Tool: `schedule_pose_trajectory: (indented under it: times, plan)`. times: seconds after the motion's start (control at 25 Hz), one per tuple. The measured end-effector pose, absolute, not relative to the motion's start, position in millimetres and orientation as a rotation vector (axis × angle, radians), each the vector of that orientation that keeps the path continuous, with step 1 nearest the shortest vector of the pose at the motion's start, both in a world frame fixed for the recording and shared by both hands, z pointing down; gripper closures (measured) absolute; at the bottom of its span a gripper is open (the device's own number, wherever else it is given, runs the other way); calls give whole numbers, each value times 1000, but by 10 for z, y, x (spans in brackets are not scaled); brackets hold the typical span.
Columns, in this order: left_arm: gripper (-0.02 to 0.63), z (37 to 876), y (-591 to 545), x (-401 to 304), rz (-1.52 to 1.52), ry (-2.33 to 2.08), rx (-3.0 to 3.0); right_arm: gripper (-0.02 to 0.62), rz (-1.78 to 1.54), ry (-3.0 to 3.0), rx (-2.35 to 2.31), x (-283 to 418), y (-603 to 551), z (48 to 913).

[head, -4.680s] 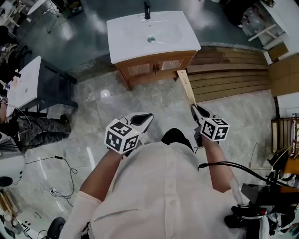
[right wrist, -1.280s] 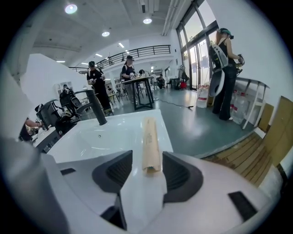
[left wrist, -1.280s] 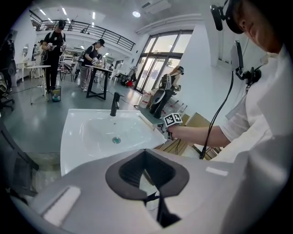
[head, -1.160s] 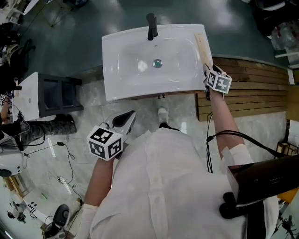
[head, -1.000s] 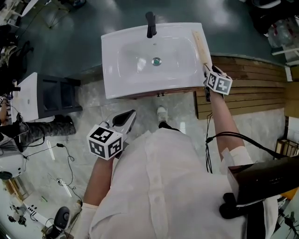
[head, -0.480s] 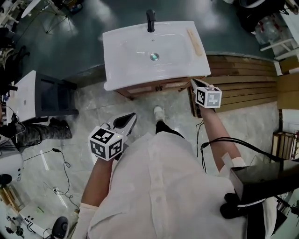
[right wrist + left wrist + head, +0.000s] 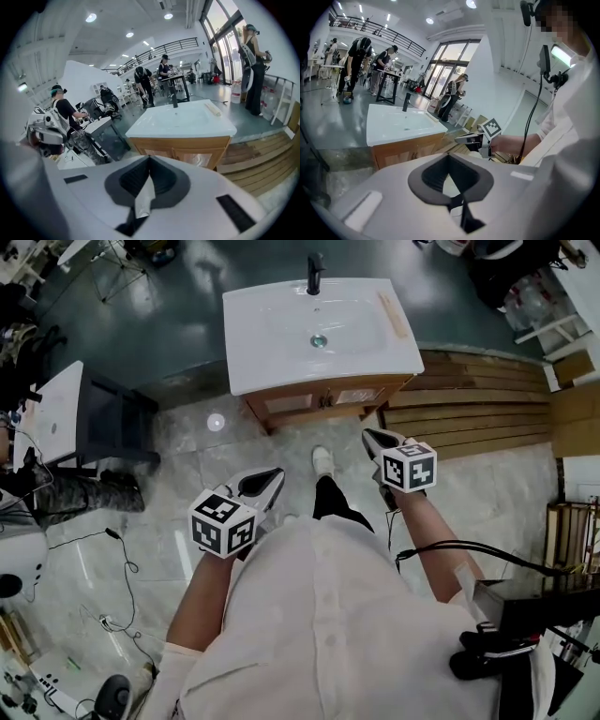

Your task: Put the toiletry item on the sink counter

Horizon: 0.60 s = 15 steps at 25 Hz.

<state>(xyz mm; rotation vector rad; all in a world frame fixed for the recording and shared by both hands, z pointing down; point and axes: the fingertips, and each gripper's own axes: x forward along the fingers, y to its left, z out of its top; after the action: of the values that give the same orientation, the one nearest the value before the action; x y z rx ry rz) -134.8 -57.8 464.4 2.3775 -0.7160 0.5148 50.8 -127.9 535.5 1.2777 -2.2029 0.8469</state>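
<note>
The toiletry item (image 7: pixel 393 314), a slim pale tan stick-like piece, lies flat on the right-hand ledge of the white sink counter (image 7: pixel 265 357). It is just right of the basin and runs roughly front to back, and nothing touches it. The black faucet (image 7: pixel 315 274) stands at the counter's back edge, in line with the round drain (image 7: pixel 319 340). Beneath the counter is a wooden cabinet (image 7: pixel 322 400), and wooden planks (image 7: pixel 478 409) lie on the ground to its right. The right gripper (image 7: pixel 368 435) hangs in front of the cabinet over the marble floor (image 7: pixel 187 456), well apart from the counter. Its jaws are pressed together with nothing between them. The left gripper (image 7: pixel 274 474) is lower and further left, near the person's white shirt (image 7: pixel 319 615). Its jaws are likewise closed and empty, and it points toward the sink.
</note>
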Motion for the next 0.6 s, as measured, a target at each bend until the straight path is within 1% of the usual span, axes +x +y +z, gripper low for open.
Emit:
schedule_pose_trajectory:
  times: [0.32,0.6]
  plan:
    - [600,4646,-26,-1561,510,-705,2387,591,829,-2243,1200,28,-516,5288]
    - [600,4640,266,-1654,498,-688,2397,591,812,-2263,1180,-190,-120,5209]
